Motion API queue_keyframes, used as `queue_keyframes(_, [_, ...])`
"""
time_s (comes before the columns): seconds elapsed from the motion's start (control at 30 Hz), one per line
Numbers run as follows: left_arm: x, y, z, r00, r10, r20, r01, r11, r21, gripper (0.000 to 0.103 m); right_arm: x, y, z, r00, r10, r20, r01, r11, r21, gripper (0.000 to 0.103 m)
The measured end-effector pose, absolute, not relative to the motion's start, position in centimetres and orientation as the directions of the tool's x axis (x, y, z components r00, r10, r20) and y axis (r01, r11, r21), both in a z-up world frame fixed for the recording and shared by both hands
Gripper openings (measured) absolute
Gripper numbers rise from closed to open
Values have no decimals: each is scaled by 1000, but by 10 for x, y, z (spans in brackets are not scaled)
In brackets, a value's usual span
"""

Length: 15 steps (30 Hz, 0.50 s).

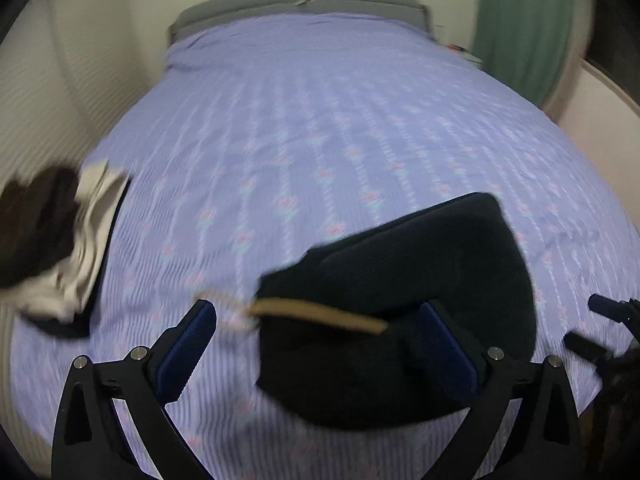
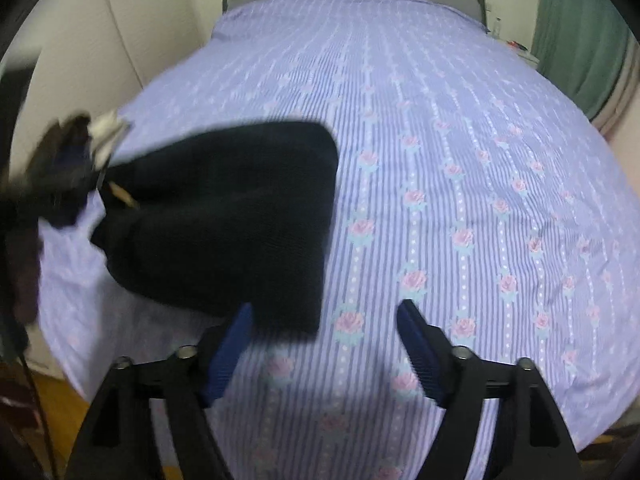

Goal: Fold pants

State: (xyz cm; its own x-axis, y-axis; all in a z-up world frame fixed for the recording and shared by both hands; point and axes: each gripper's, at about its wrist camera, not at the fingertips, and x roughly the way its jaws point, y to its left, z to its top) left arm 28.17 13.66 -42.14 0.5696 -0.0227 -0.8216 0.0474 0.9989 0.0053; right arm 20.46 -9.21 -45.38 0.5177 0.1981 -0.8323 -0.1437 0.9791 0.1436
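Note:
The dark navy pants (image 1: 420, 280) lie folded in a compact bundle on the purple flowered bed sheet (image 1: 300, 128), with a tan waistband strip (image 1: 320, 312) showing at the near edge. My left gripper (image 1: 320, 320) is open, its jaws wide apart over the bundle's near left part, holding nothing. In the right wrist view the same pants (image 2: 224, 216) lie left of centre. My right gripper (image 2: 326, 320) is open and empty over the sheet (image 2: 460, 160), its left finger (image 2: 236, 336) at the bundle's near right corner. The right gripper also shows at the left view's right edge (image 1: 600, 328).
A pile of other clothes, dark brown and white (image 1: 60, 240), lies at the bed's left edge; it also shows in the right wrist view (image 2: 76, 160). A grey headboard (image 1: 304, 0) stands at the far end, a wall on the left and a green curtain (image 1: 524, 20) on the right.

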Motion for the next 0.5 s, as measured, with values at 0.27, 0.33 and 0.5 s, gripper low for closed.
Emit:
queue_keyframes(0.27, [287, 177, -467, 505, -101, -858, -121, 975, -186, 103, 246, -116, -476, 480, 380, -791, -31, 908, 418, 91])
queue_keyframes(0.33, [291, 179, -475, 499, -120, -859, -118, 972, -204, 103, 252, -114, -485, 466, 417, -780, -27, 888, 458, 91])
queue_keyframes(0.5, [300, 182, -490, 481, -165, -861, -91, 967, -236, 103, 262, -103, -508, 423, 495, -759, -30, 845, 535, 91])
